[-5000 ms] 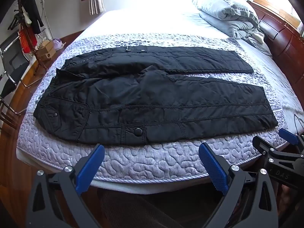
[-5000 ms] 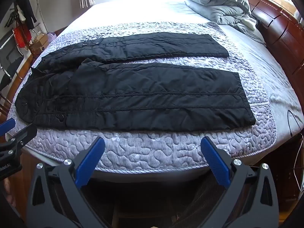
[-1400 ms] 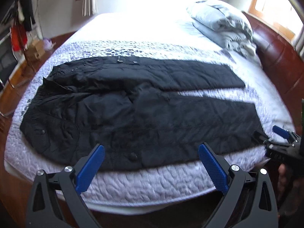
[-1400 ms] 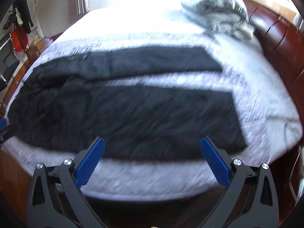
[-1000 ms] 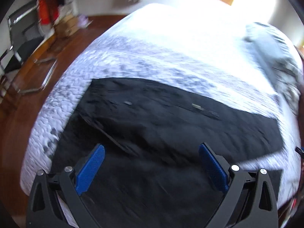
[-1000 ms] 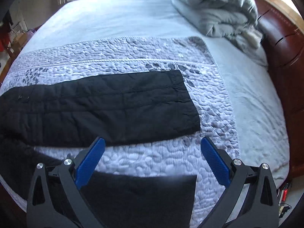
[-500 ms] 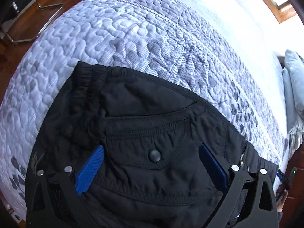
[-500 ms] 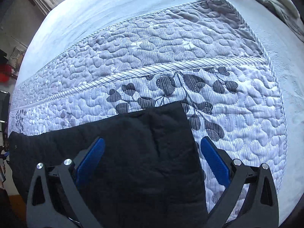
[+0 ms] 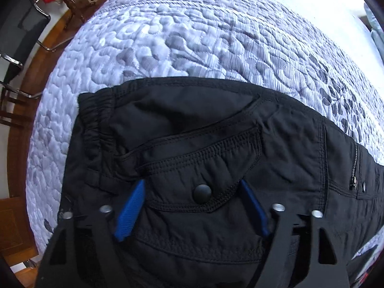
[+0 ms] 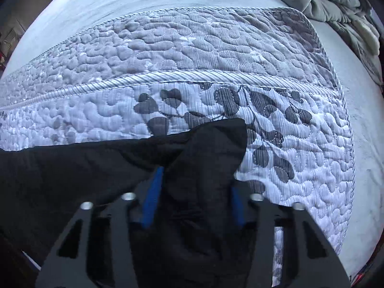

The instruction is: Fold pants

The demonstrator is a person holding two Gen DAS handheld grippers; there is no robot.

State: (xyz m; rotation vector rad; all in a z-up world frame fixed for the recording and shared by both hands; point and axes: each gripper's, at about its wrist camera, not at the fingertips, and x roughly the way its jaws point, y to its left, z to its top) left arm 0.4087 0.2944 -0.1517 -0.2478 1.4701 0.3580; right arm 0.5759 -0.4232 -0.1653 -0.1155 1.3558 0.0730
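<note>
Black quilted nylon pants [image 9: 216, 144] lie wrinkled; left gripper [image 9: 192, 206] pinches the snap-pocket fabric, right gripper [image 10: 194, 194] clamps the bunched leg hem.

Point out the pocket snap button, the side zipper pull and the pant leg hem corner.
snap button [image 9: 202, 192], left wrist view, centre of its round cap.
zipper pull [image 9: 353, 182], left wrist view, lower metal end.
pant leg hem corner [image 10: 236, 126], right wrist view, raised far corner.

I see my left gripper [image 9: 192, 193] with its blue pads partly closed, black fabric bunched between them. My right gripper [image 10: 195, 184] has its pads drawn closer together, pinching a raised fold of the same fabric. Both point forward and downward.
</note>
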